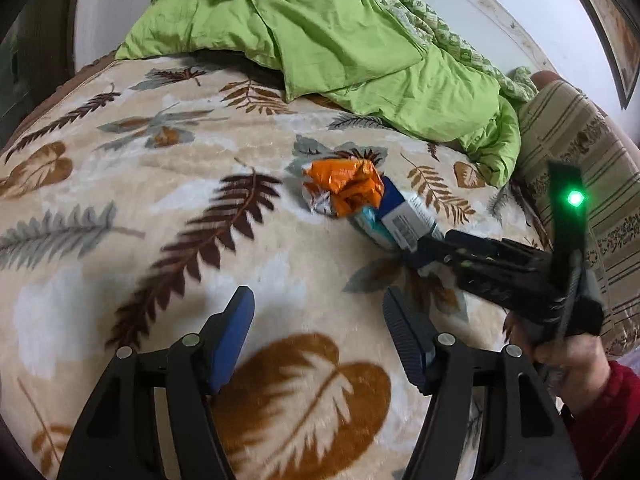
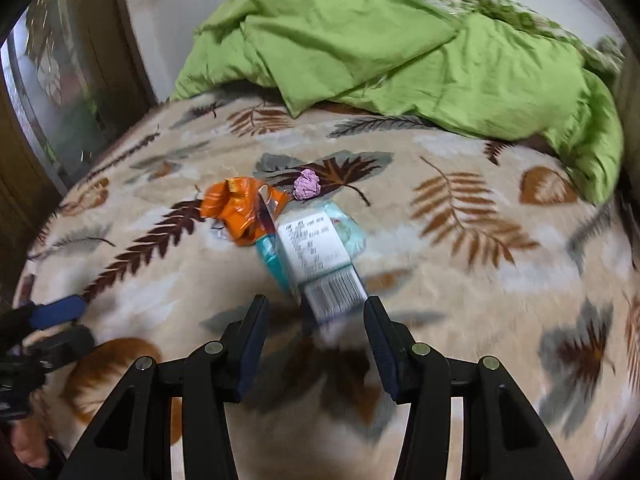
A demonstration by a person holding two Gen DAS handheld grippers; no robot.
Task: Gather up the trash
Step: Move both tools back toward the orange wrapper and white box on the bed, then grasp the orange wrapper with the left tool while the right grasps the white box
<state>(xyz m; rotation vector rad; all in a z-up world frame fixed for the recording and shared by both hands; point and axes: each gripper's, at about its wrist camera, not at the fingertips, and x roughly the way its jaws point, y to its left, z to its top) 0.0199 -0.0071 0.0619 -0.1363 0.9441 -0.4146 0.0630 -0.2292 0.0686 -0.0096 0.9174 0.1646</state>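
**Tools close in on bed litter**

Right tool (image 2: 316, 320) angles steeply down, jaws partly spread around the near end of the small box (image 2: 316, 258), not yet pressing it. Left tool (image 1: 318, 320) hovers empty and half-spread over the bed (image 1: 120, 184). Orange wrapper (image 2: 240, 210), teal packet (image 2: 348, 228) and pink wad (image 2: 306, 184) all lie uncollected; nothing looks gathered yet.

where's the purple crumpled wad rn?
Right wrist view only: the purple wad lies on the leaf-print blanket, just right of the orange wrapper and beyond the white carton; the left wrist view hides it.
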